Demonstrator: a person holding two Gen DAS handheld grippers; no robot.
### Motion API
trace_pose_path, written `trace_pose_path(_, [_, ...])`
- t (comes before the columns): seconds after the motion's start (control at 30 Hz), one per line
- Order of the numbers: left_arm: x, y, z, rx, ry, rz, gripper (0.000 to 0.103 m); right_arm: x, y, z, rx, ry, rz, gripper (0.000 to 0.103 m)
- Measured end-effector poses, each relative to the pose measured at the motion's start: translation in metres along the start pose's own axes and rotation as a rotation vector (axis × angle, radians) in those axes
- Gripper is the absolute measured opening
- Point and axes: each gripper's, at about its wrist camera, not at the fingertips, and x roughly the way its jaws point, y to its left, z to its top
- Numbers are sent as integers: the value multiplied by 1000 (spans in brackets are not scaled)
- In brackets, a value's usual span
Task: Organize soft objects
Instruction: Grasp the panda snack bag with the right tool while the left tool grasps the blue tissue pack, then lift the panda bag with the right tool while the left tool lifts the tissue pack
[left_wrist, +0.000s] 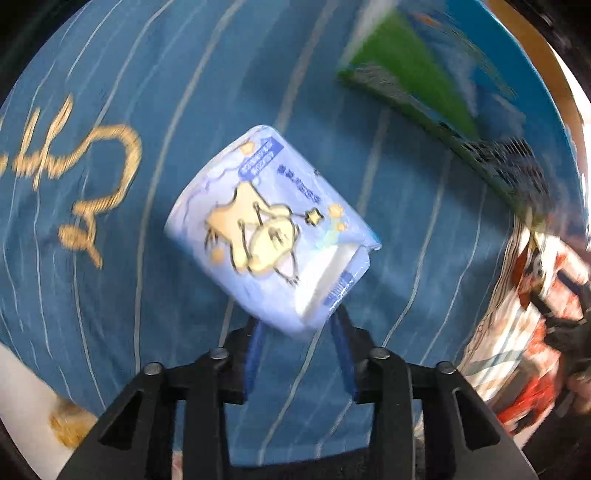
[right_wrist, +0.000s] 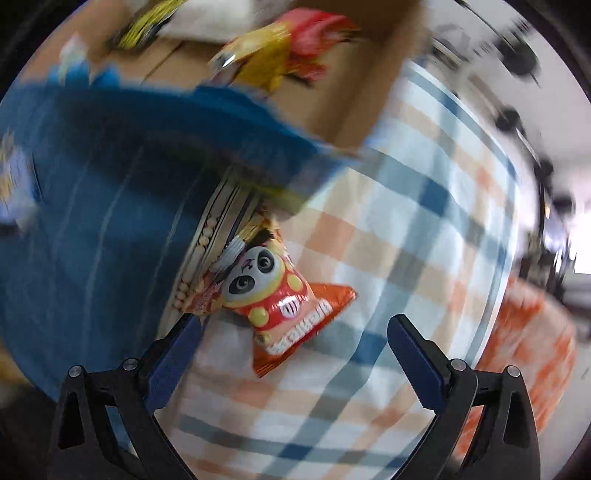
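i see a pale blue tissue pack with a yellow cartoon star figure printed on it, tilted, its lower end pinched between my left gripper fingers, held above a blue striped cloth. ahead and to the right of it lies a green pack, blurred. just ahead of my right gripper, between its spread fingers, an orange-red snack bag with a panda face lies flat on plaid fabric.

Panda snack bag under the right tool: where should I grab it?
Take the snack bag across its puffy middle, coming straight down. It lies flat on the checked blanket, between the open right tool fingers; the flat sealed ends would probably slip.
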Motion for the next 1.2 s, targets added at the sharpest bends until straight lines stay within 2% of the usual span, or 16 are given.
trace_pose_path(0.07, [-1,14,-2,-72,24,-40,55,10,7,5,-54,28,-18,98])
trace_pose_path(0.1, [-4,22,-4,-115,24,-90,59,16,10,8,-74,45,-10,91])
trace_pose_path(0.13, [-7,27,-5,-151,17,-125,65,21,11,10,-80,64,-2,76])
trace_pose_path(0.2, [-14,37,-10,-226,-7,-171,66,31,16,12,-67,97,5,62])
trace_pose_path(0.37, [-23,72,-11,-495,-66,-296,66,34,12,6,62,107,55,59])
trace_pose_path(0.43, [-21,78,-7,-573,-77,-341,66,34,8,4,113,124,68,59])
trace_pose_path(0.57, [-12,75,12,-609,-84,-288,67,36,2,-7,267,180,101,59])
trace_pose_path(0.67, [3,64,34,-577,-46,-190,67,34,4,-16,315,178,99,58])
trace_pose_path(0.7, [8,63,39,-574,-28,-161,72,35,5,-20,324,179,106,58])
trace_pose_path(0.77, [23,60,48,-560,16,-126,73,35,7,-28,349,185,127,58])
trace_pose_path(0.83, [21,52,54,-513,-1,-98,72,36,11,-36,359,184,140,58])
trace_pose_path(0.97, [17,10,59,-265,-34,29,65,33,5,-49,385,183,131,58])
trace_pose_path(1.03, [17,-18,52,-115,-52,112,65,35,0,-62,420,182,149,58])
trace_pose_path(1.13, [26,-64,21,86,-59,192,65,35,-4,-79,492,184,205,58])
trace_pose_path(1.2, [36,-85,2,161,-38,196,65,36,-9,-88,550,183,242,58])
